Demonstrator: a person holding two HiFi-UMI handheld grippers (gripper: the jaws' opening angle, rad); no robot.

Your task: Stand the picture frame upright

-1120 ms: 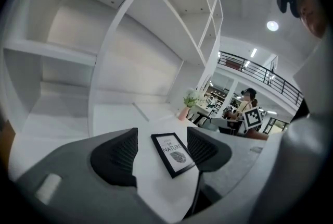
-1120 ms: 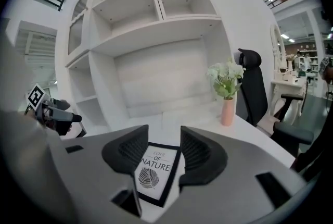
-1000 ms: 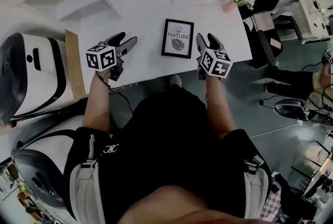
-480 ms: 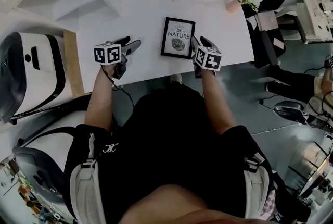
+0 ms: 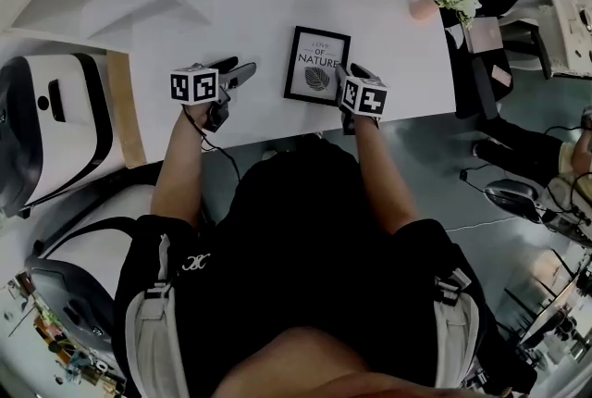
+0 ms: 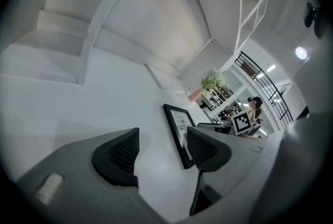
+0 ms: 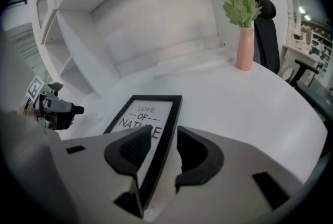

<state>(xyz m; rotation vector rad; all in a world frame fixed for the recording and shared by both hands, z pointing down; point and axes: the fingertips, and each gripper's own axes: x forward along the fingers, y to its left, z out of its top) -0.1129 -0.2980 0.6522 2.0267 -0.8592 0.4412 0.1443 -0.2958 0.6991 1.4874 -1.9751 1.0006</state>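
Head view: the picture frame (image 5: 317, 65) is seen lying flat on the white table (image 5: 250, 17), upper centre. Its right rail is straddled by the right gripper (image 7: 161, 147), whose jaws have just been closing and are not yet pressed on it. The left gripper (image 6: 162, 146) is held spread and empty, left of it.
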